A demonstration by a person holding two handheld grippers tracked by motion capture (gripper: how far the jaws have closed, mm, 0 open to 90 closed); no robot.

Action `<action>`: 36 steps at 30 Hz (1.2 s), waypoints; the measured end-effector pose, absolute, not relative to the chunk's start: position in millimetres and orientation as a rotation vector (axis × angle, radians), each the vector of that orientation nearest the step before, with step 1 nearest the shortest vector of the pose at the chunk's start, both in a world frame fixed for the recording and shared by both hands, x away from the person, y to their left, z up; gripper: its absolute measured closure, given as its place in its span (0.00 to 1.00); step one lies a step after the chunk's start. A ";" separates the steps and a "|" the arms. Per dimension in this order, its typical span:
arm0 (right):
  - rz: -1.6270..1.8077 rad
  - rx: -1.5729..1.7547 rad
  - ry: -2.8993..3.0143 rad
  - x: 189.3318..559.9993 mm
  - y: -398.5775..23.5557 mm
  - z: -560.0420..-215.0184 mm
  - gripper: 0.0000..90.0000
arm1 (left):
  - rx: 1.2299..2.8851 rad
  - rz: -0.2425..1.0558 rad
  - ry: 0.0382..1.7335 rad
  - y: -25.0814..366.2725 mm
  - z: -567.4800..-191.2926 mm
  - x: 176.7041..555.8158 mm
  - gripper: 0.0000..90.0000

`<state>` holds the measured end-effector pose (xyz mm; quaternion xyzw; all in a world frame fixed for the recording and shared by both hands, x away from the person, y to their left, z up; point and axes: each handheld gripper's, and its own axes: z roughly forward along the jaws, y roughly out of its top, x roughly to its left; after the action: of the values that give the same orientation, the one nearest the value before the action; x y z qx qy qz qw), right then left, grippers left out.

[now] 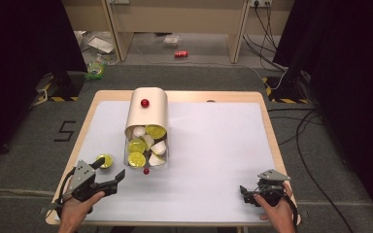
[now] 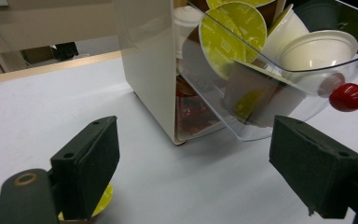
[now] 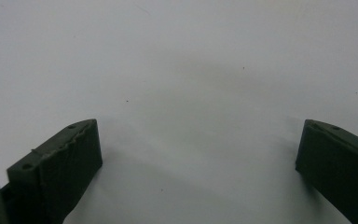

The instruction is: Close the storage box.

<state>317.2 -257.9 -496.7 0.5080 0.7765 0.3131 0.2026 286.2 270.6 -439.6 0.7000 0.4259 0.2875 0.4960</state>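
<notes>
The capsule (image 1: 105, 160), a small cup with a yellow-green lid, is lying alone on the white mat (image 1: 213, 145) near the left edge of the table (image 1: 267, 104), towards the front left corner. It is just beside the far jaw of the left gripper (image 1: 110, 171), touching it or almost touching, I cannot tell which. In the left gripper view the same capsule (image 2: 103, 201) is peeking out from under the left pad, not sitting between the 2 pads. The jaws are standing wide and holding nothing.

Further right, the clear drawer (image 1: 145, 148) with its red knob (image 1: 146, 171) is standing pulled out of the cream box (image 1: 148, 111) and is carrying more capsules. It is lying ahead of the left gripper.

The right gripper (image 1: 248, 193) is resting near the front right corner, well apart, jaws wide and empty. So the left hand (image 1: 75, 211) is clearly the nearer one.
</notes>
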 end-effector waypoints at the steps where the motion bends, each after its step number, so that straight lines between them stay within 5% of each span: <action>1: 0.874 1.418 2.168 317.2 -257.9 -496.7 0.01 | 1.698 0.696 1.029 269.8 -439.7 286.4 0.18; 36: 0.874 1.415 2.168 317.4 -258.1 -496.7 0.01 | 1.724 0.690 1.023 255.9 -440.8 294.2 0.16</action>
<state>317.4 -258.1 -496.7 0.5071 0.7770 0.3131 0.2030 294.2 255.9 -440.8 0.7093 0.4209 0.2838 0.4890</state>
